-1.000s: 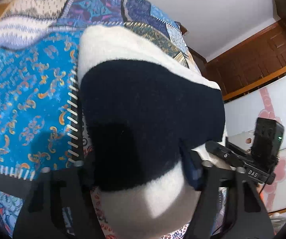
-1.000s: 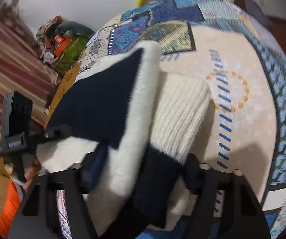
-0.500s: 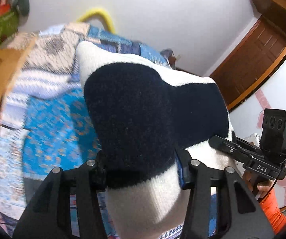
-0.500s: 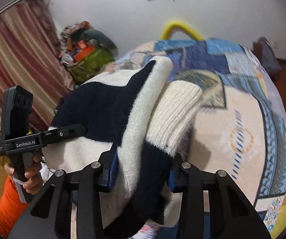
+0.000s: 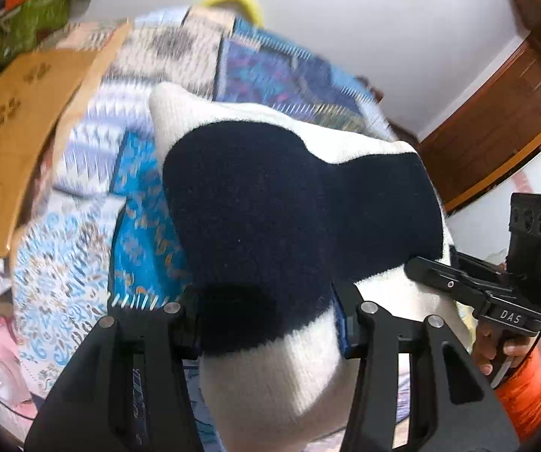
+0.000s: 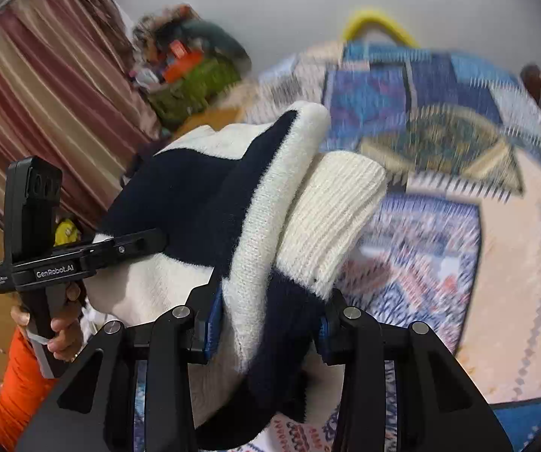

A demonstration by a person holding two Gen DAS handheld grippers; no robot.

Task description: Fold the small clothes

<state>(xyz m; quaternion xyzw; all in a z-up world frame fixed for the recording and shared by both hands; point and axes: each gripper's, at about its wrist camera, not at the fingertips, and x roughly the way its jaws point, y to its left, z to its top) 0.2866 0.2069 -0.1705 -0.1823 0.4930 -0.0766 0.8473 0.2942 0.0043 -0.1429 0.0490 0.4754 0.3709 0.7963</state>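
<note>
A folded navy-and-cream knit sweater [image 5: 293, 226] is held up off the patchwork bedspread [image 5: 82, 248]. My left gripper [image 5: 270, 324] is shut on one end of it. My right gripper [image 6: 266, 320] is shut on the other end, where the sweater [image 6: 255, 203] bunches in thick folds with a ribbed cream cuff [image 6: 330, 222] on top. Each gripper shows in the other's view: the right one at the sweater's right side [image 5: 511, 282], the left one at its left side [image 6: 63, 260]. The sweater hides the jaws' inner faces.
The bedspread [image 6: 459, 196] lies below and beyond the sweater. A brown cardboard sheet [image 5: 18, 150] lies on the bed's left side. A pile of clutter [image 6: 187, 75] sits by a striped curtain [image 6: 44, 98]. A wooden door [image 5: 504, 120] stands at right.
Both grippers have lifted the sweater up off the bed and tilted upward, so the wall and room now show. The background is motion-blurred. Both grips are unchanged.
</note>
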